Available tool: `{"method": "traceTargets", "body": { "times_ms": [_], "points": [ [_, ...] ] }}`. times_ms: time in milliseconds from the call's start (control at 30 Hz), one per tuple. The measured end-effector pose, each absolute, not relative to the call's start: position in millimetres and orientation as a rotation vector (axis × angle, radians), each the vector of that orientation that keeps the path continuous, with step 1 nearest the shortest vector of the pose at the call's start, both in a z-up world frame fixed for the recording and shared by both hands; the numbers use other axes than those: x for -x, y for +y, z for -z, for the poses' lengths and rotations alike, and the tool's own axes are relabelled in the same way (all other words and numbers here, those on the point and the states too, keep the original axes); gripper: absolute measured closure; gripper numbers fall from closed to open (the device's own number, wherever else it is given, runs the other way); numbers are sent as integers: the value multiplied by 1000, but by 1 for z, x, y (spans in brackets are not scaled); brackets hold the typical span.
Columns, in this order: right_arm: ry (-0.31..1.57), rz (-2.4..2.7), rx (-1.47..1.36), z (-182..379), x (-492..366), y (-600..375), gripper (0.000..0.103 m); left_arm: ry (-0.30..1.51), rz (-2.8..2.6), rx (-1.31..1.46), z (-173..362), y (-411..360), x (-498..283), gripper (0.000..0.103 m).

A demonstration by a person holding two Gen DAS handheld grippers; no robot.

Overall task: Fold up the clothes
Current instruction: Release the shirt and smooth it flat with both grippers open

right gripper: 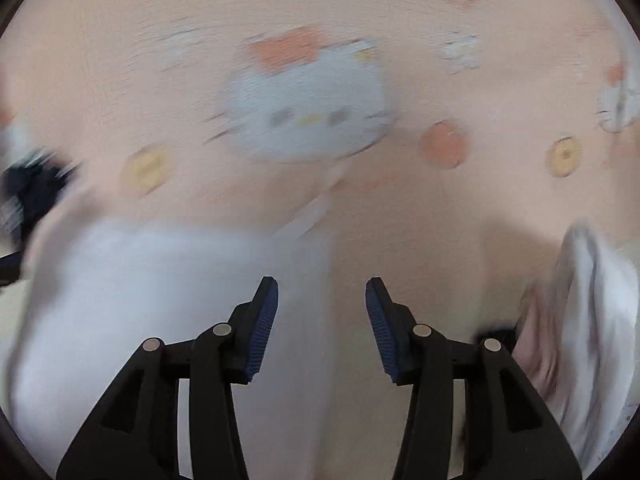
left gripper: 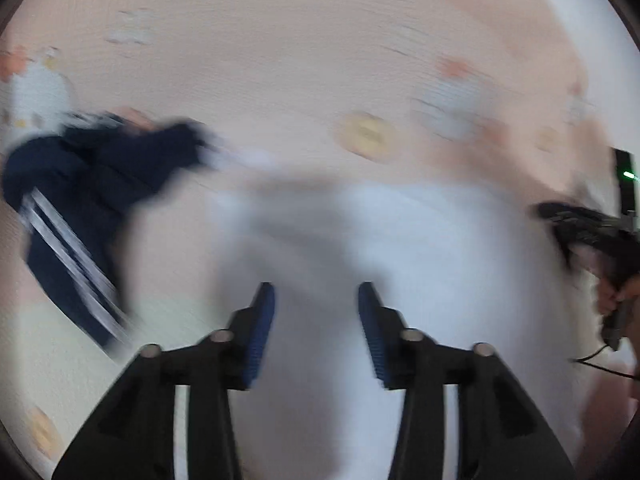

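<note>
While both views smear with motion blur, I can see my left tongs (left gripper: 316, 332) gaping wide over the white garment (left gripper: 420, 248), gripping nothing. My right tongs (right gripper: 322, 328) are spread apart too, at that garment's right edge. It lies on the pink cartoon-print sheet (right gripper: 400, 208). A navy striped garment (left gripper: 80, 200) sits to the left, another pale cloth (right gripper: 588, 320) to the right.

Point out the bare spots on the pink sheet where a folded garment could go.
Free: the sheet between the white garment and the crumpled cloth, ahead of the right gripper; also the far stretch beyond the navy jacket. Crowded: under the left gripper, where white fabric covers the sheet.
</note>
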State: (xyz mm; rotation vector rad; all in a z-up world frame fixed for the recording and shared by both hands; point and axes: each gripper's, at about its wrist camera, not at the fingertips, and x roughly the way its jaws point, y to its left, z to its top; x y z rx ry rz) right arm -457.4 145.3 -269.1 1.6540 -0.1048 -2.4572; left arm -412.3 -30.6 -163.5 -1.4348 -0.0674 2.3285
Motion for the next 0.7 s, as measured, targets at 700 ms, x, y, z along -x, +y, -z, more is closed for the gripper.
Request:
{"method": "traceTargets", "body": {
  "times_ms": [700],
  "points": [
    [164, 2425, -1727, 284, 241, 78, 56, -92, -2328, 1472, 163, 13, 210, 55]
  ]
}}
